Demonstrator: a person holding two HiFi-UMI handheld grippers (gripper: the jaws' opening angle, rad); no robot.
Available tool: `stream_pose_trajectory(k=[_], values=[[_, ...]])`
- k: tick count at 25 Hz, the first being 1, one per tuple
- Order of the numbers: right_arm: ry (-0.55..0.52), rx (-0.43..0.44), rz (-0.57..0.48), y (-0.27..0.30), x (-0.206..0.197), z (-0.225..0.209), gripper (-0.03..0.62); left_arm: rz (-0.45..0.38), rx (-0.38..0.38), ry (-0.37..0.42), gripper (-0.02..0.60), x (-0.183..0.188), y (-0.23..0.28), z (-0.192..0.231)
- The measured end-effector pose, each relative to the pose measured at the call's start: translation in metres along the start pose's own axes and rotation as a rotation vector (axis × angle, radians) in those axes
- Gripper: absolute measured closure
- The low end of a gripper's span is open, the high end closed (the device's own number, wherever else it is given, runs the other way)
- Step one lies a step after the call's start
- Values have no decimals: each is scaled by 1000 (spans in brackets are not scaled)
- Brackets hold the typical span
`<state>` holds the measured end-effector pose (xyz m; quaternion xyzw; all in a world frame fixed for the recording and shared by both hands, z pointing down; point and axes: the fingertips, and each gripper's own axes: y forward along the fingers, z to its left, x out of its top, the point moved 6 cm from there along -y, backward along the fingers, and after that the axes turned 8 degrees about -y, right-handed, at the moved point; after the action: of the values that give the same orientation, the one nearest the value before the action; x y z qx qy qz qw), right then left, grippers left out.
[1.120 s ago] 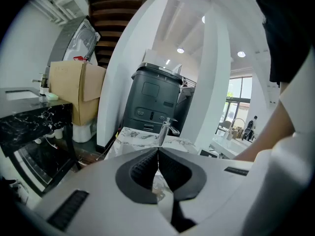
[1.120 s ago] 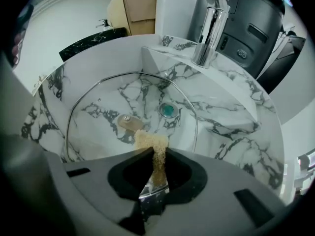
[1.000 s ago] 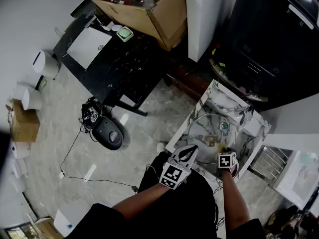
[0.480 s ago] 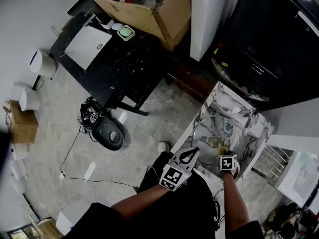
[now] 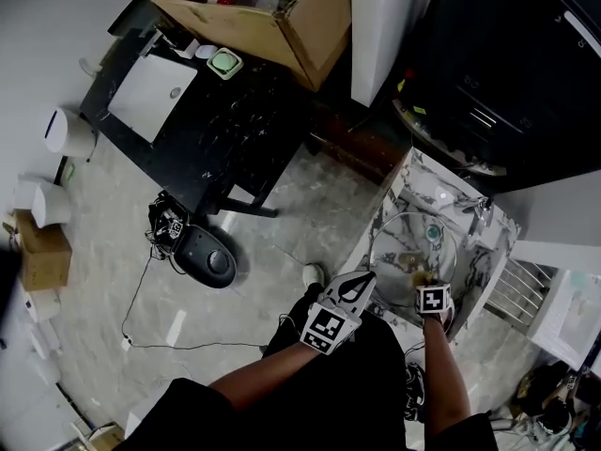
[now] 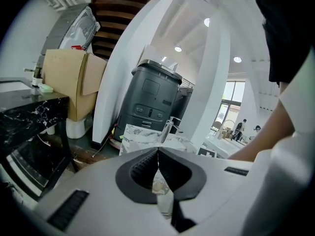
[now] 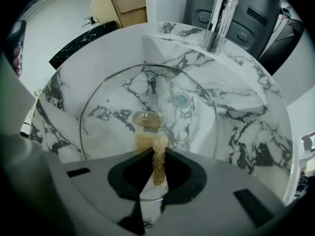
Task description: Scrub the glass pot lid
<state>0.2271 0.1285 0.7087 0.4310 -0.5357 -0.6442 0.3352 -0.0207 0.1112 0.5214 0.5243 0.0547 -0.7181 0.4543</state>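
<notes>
The glass pot lid [image 7: 147, 117] lies in the white marble sink [image 7: 246, 132], its brown knob [image 7: 146, 118] facing up. My right gripper [image 7: 157, 167] hangs over the lid's near edge, shut on a tan scrub pad [image 7: 156, 151] that reaches toward the knob. In the head view the lid [image 5: 413, 249] fills the sink basin [image 5: 413, 181], with the right gripper [image 5: 427, 285] at its near side. My left gripper [image 5: 355, 287] is beside the sink's near left rim. It is shut with nothing in it, and its tips [image 6: 158, 151] point at the faucet [image 6: 167, 129].
The chrome faucet [image 7: 219, 18] stands at the sink's far rim, above the drain [image 7: 181, 100]. A dark grey machine [image 6: 150, 97] is behind the sink. To the left are a black marble table [image 5: 216, 111], a cardboard box [image 5: 254, 12], and a round black device [image 5: 207, 256] with cables on the floor.
The head view has drifted a little, so the sink sits slightly more to the right. Both grippers stay at the sink's near side, and the right one still holds the pad.
</notes>
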Motion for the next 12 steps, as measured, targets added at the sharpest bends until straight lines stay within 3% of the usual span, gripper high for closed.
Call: stream_pose_trajectory(k=[5,12], values=[[-1,45,4,4,6,17,531,19,-25,12,566,3,2,10],[-33,43,24,4,17,26,531,37,-64,30,566,6,3,20]])
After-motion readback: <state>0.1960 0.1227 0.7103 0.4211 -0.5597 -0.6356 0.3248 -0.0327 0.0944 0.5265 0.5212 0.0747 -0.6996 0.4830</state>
